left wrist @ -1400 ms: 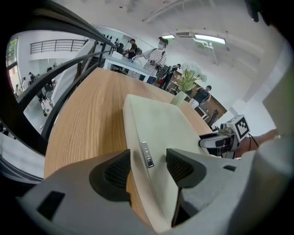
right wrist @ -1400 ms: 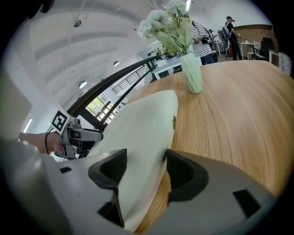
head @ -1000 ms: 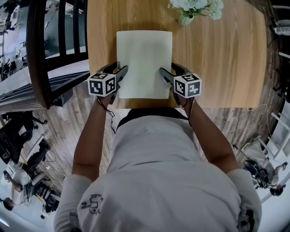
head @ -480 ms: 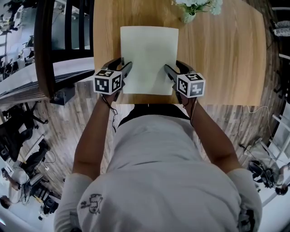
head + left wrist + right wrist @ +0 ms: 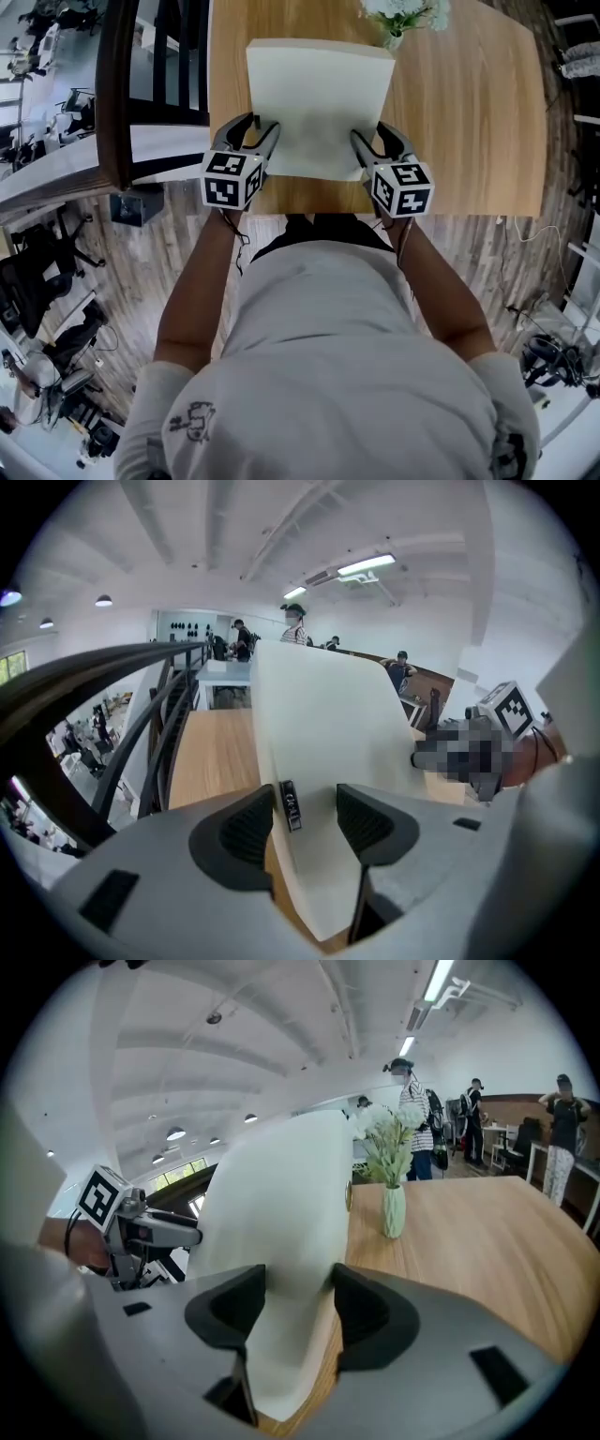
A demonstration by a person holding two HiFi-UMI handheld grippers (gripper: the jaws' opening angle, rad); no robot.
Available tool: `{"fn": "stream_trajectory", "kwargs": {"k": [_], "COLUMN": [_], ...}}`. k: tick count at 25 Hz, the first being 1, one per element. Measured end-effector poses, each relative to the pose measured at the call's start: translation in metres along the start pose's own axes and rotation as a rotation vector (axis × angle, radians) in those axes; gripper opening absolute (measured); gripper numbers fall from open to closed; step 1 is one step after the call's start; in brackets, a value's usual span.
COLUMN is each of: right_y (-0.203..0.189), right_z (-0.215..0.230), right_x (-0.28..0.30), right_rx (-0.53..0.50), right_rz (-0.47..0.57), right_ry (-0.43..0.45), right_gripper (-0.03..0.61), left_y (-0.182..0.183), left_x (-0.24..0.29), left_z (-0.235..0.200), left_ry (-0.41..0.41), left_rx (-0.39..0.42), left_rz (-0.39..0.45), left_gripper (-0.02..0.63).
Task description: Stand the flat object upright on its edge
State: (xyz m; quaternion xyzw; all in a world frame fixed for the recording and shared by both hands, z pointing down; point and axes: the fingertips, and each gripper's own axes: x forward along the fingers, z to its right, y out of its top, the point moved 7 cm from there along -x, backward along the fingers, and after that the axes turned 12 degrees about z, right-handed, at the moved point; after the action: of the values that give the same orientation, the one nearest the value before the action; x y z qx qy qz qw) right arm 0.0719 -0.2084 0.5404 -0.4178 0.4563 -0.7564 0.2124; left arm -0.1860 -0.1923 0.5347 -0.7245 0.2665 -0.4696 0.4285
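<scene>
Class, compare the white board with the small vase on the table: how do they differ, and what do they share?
The board is wide and flat; the vase is small and rounded. The board tilts, far edge raised; the vase stands upright. The left gripper and right gripper, its jaws closing, hold the board's sides; the vase stands free. Both are pale.

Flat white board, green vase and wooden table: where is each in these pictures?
flat white board (image 5: 319,103): head view, middle of its face.
green vase (image 5: 394,1211): right gripper view, middle of its body.
wooden table (image 5: 469,122): head view, bare top right of the board.
</scene>
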Motion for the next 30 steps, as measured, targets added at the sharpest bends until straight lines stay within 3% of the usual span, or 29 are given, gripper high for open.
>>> {"fn": "stream_trajectory", "kwargs": {"k": [11,17,30], "right_y": [0.059,0.067,0.035], "right_z": [-0.017,-0.015,-0.01], "right_x": [-0.024,-0.029,-0.019], "right_rx": [-0.197,-0.282,-0.398], "right_rz": [0.211,0.281,0.263], "right_ry": [-0.025,-0.032,-0.063], "right_gripper": [0.233,0.231,0.225], "left_y": [0.054,0.063,0.032], "left_x": [-0.026,-0.033,-0.022], "left_z": [0.013,0.025,0.032], "left_ry": [0.063,0.113,0.176], "left_rx": [0.114,0.191,0.244], "left_rz": [0.213,0.323,0.335], "left_gripper": [0.218,0.218,0.218]}}
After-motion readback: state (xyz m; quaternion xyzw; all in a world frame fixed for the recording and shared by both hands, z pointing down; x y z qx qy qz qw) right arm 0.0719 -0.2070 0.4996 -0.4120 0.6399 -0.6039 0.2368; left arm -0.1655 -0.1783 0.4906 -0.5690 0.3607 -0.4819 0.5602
